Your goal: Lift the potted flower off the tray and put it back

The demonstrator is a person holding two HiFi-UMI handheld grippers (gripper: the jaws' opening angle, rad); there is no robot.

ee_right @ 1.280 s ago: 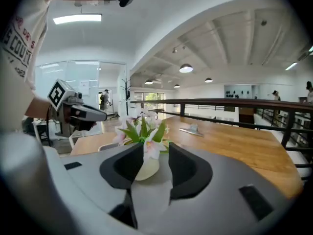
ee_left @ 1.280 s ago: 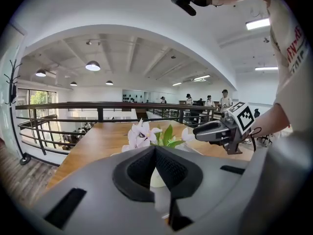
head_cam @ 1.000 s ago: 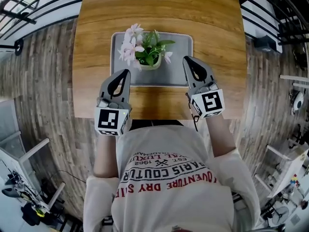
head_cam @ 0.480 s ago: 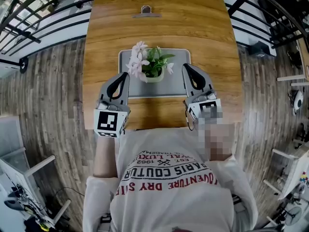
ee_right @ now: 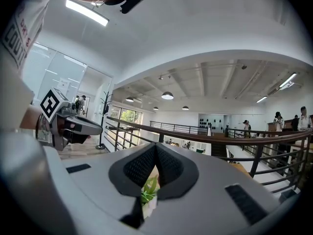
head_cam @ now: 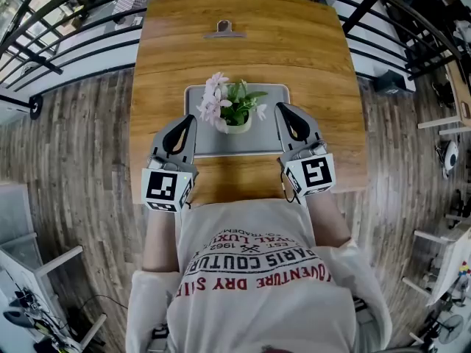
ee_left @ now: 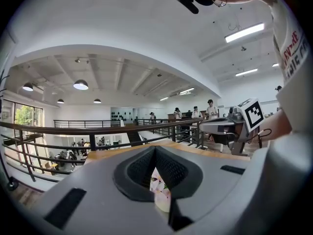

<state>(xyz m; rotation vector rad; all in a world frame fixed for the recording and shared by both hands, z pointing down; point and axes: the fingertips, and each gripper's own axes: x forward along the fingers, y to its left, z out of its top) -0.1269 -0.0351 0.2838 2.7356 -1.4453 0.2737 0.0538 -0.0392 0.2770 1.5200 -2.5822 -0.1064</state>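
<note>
A small white pot of pink flowers and green leaves (head_cam: pixel 235 112) stands on a grey tray (head_cam: pixel 221 142) in the middle of a wooden table (head_cam: pixel 169 50). My left gripper (head_cam: pixel 191 118) hangs shut over the tray's near left corner, apart from the pot. My right gripper (head_cam: pixel 280 107) is shut too, by the tray's right edge, clear of the plant. In the left gripper view the jaws (ee_left: pixel 155 148) meet at the tip, and pink petals (ee_left: pixel 159 185) show through the gap below. In the right gripper view, green leaves (ee_right: pixel 148 190) show under the shut tips (ee_right: pixel 156 146).
A metal clip (head_cam: pixel 225 28) lies near the table's far edge. Black railings (head_cam: pixel 66 39) run round the table's far sides, with wood-plank floor (head_cam: pixel 73 160) beyond. The person's torso stands at the table's near edge.
Both grippers have lifted a little, still shut and empty. The table and tray look smaller and farther below. The pot has stayed on the tray.
</note>
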